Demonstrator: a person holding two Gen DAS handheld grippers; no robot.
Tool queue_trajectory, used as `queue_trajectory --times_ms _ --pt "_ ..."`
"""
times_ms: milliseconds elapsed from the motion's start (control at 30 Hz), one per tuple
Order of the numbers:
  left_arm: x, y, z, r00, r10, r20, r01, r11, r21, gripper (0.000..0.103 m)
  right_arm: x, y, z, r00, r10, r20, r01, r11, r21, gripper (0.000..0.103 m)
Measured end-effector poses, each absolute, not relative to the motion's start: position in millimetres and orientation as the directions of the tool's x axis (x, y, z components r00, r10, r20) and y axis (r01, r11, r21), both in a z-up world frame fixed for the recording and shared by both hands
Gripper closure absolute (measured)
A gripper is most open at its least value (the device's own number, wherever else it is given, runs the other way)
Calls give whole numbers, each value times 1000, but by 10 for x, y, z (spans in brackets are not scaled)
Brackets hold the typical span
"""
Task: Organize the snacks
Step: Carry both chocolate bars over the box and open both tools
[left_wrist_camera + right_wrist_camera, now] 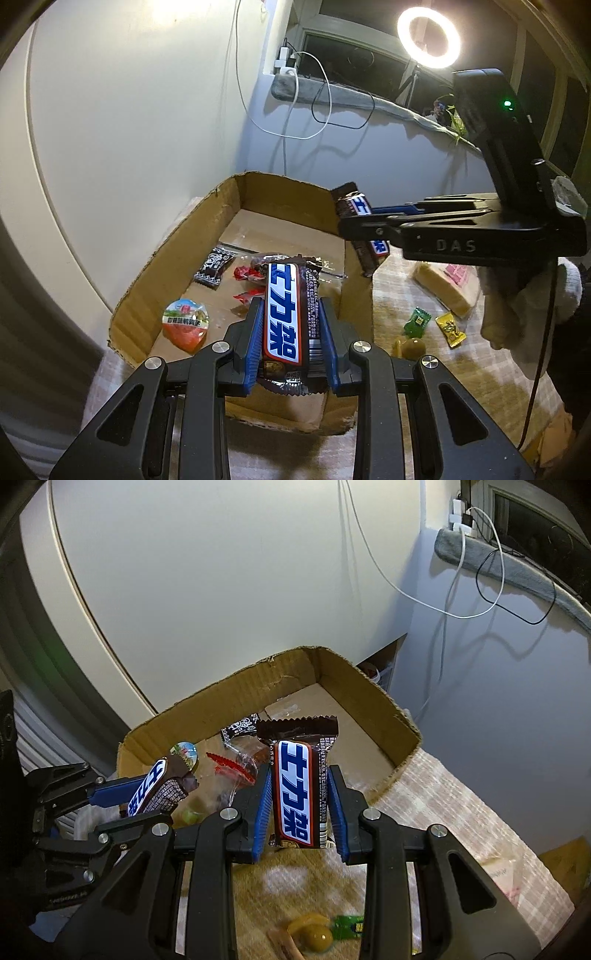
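Inside the cardboard box (229, 206), ahead of the left gripper (291, 332), lie a dark sachet (214, 266), red wrappers (245, 273) and a round jelly cup (185, 324), leaving bare floor toward the far wall. Its fingers (255, 332) clamp a chocolate bar (282, 314) above the near rim. The right gripper (301, 805) grips a second bar (297, 794) just short of the box's right wall. Only the left view shows green (417, 320) and yellow candies (450, 328) on what seems a checked cloth (424, 376) beside the box.

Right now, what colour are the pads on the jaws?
Blue ribbed pads, gripping the brown chocolate bar; clearest in the left wrist view.
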State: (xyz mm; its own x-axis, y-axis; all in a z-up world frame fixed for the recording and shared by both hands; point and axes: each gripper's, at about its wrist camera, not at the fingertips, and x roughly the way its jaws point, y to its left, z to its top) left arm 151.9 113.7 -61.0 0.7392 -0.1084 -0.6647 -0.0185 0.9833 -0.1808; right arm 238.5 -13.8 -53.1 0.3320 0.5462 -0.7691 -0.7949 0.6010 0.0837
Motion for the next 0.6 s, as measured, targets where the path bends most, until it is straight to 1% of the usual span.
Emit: queue_trajectory --times_ms 567,600 --pt "1622 1148 -650 734 -92 -673 -27 986 -164 76 2496 -4 -635 327 531 -782 -801 595 70 73" --pt "1618 1151 -643 735 -91 -672 -28 986 -164 75 2493 -2 -628 331 530 -781 -800 597 66 70"
